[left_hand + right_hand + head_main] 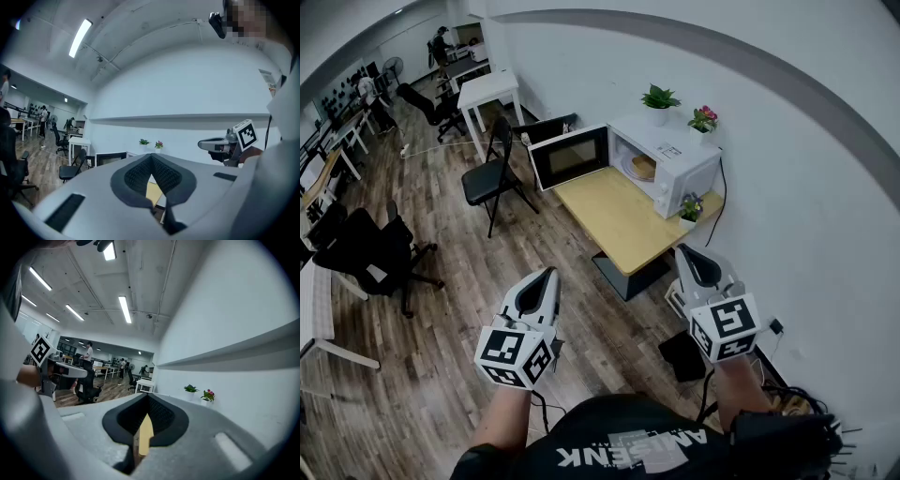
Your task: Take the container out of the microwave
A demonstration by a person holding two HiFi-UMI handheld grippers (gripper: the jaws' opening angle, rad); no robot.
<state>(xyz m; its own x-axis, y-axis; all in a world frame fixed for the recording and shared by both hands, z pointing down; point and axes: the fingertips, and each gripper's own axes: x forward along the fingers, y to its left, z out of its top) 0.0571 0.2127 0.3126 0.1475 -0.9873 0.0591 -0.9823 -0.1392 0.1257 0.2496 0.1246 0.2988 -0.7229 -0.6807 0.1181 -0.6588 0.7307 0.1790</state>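
Observation:
The white microwave stands on a wooden table against the wall, its door swung open to the left. Inside it a pale round container shows. Both grippers are held in the air well short of the table, pointing toward it. My left gripper is shut with nothing in it, and so is my right gripper. In the left gripper view the shut jaws fill the foreground, with the microwave door far behind. The right gripper view shows its shut jaws.
Two potted plants sit on the microwave, and a third stands on the table's corner. A black folding chair stands left of the table, an office chair further left. A dark bag and cables lie on the floor by the wall.

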